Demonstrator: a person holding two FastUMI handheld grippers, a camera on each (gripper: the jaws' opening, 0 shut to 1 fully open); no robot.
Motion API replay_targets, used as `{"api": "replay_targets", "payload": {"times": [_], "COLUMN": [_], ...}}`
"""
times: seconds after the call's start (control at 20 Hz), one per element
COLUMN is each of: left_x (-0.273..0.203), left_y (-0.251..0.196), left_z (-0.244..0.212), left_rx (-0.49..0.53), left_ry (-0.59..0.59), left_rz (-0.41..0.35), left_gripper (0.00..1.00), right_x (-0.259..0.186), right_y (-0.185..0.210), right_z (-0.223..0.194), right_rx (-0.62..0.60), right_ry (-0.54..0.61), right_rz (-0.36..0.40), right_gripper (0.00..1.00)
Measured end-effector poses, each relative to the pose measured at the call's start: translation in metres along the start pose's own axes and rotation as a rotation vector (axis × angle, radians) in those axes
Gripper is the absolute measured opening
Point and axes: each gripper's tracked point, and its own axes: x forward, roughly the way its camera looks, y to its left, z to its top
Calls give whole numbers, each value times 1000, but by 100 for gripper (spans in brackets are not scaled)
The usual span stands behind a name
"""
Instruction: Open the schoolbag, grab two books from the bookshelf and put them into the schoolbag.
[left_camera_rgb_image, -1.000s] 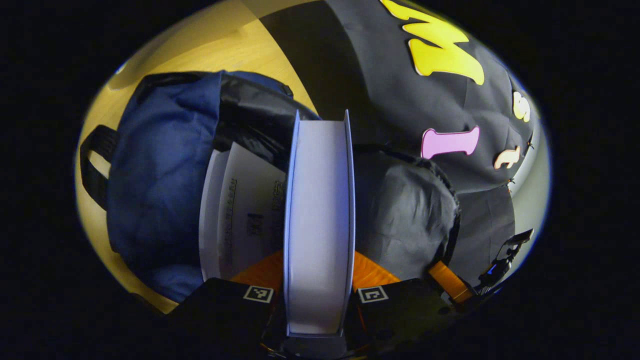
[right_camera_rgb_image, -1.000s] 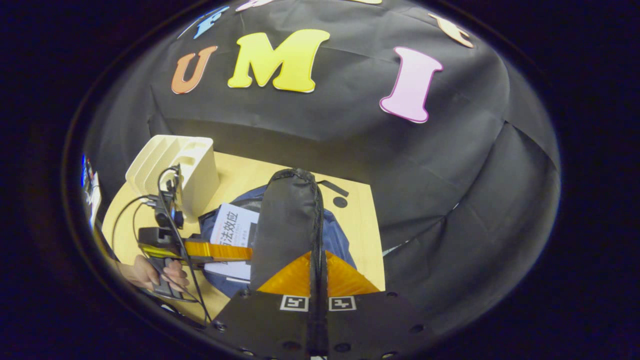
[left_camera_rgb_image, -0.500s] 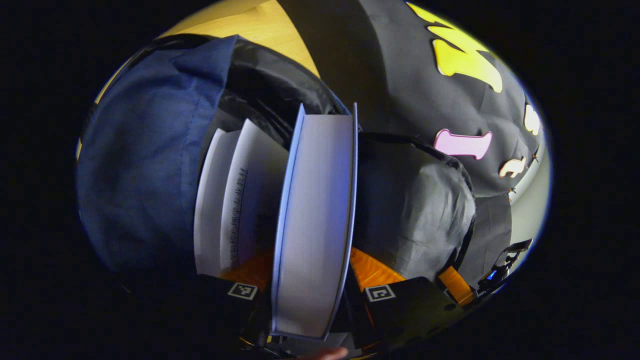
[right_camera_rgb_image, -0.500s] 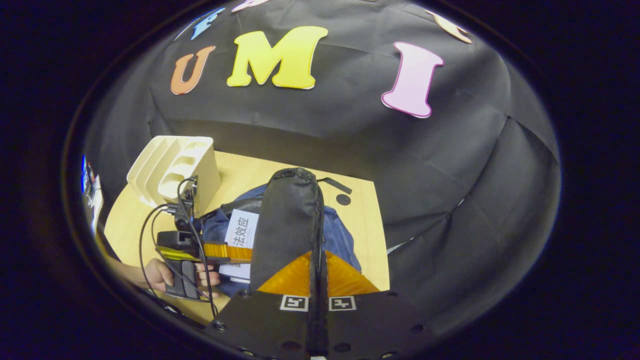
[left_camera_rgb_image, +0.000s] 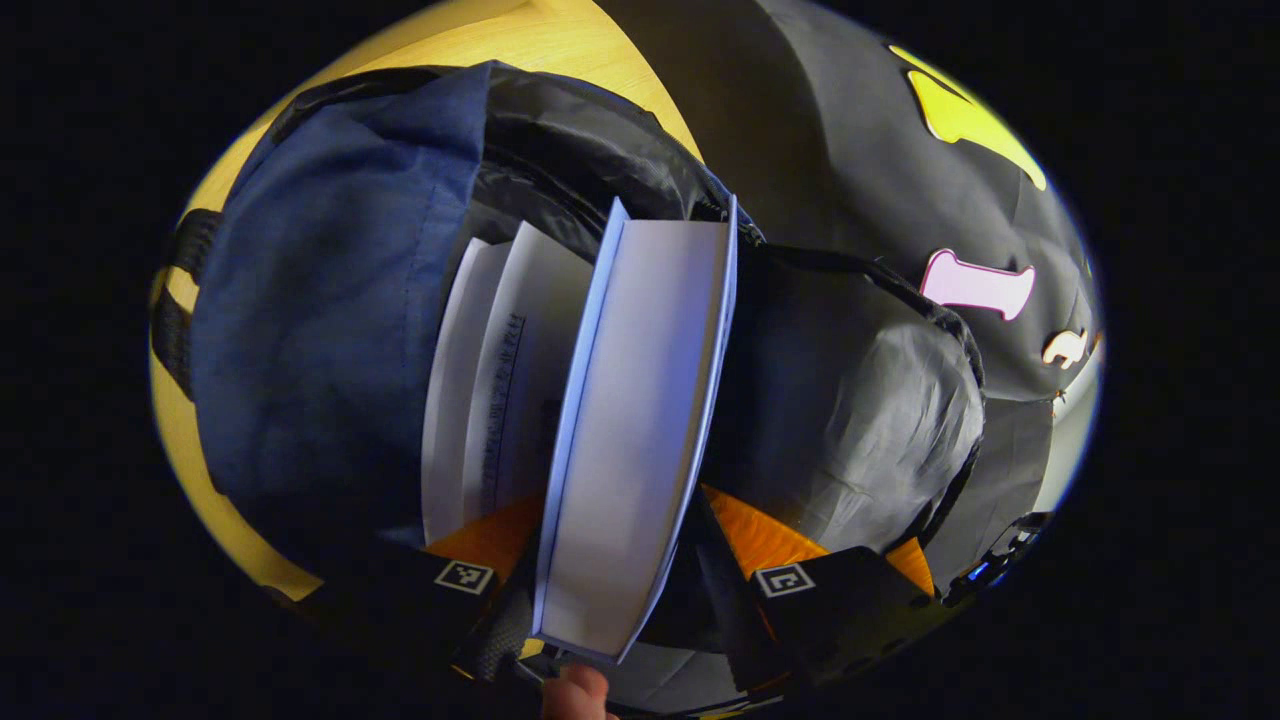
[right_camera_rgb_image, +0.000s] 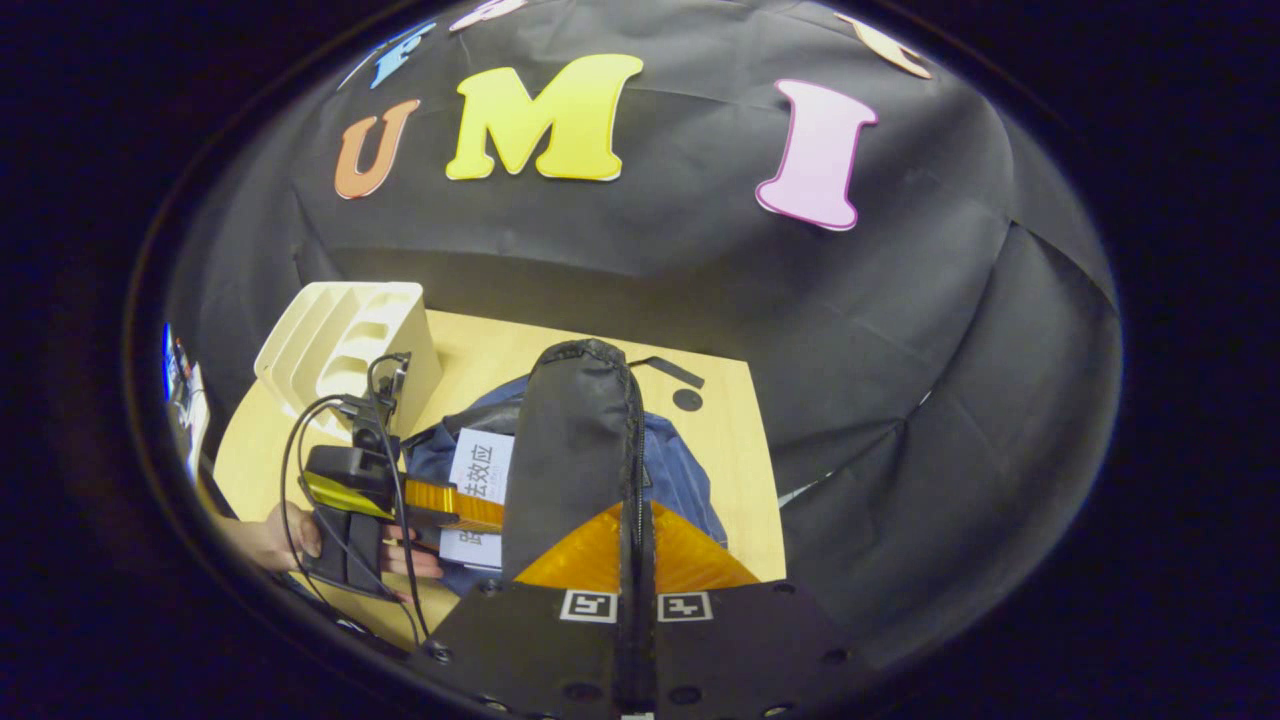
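Note:
The blue schoolbag (left_camera_rgb_image: 320, 330) lies open on the wooden table. A thick book (left_camera_rgb_image: 640, 420) stands page-edge up in its mouth, tilted, between the fingers of my left gripper (left_camera_rgb_image: 625, 545). Those fingers are spread, with a dark gap on the book's right side. Another white book (left_camera_rgb_image: 500, 380) lies inside the bag to its left. My right gripper (right_camera_rgb_image: 636, 570) is shut on the bag's black flap (right_camera_rgb_image: 575, 440) and holds it up. In the right gripper view the left gripper (right_camera_rgb_image: 455, 505) reaches into the bag (right_camera_rgb_image: 675, 470) at the white book cover (right_camera_rgb_image: 480, 470).
A cream bookshelf (right_camera_rgb_image: 345, 340) stands on the table (right_camera_rgb_image: 725, 450) at the back left, its slots looking bare. A hand (right_camera_rgb_image: 275, 535) holds the left gripper near the table's front edge. A fingertip (left_camera_rgb_image: 575, 695) shows under the book.
My left gripper pushed the thick book deeper into the bag, then its fingers spread and the book tilted. The right gripper kept the flap raised.

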Motion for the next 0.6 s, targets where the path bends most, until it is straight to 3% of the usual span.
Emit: {"api": "replay_targets", "payload": {"times": [0.05, 0.1, 0.6], "left_x": [-4, -8, -65], "left_y": [2, 4, 19], "left_z": [0, -1, 8], "left_rx": [8, 20, 179], "left_ry": [4, 1, -49], "left_rz": [27, 61, 339], "left_gripper": [92, 82, 83], "right_x": [1, 1, 6], "right_y": [1, 3, 19], "right_z": [-1, -2, -2], "right_rx": [2, 4, 10], "right_ry": [2, 3, -6], "right_rz": [4, 9, 50], "right_gripper": [0, 0, 0]}}
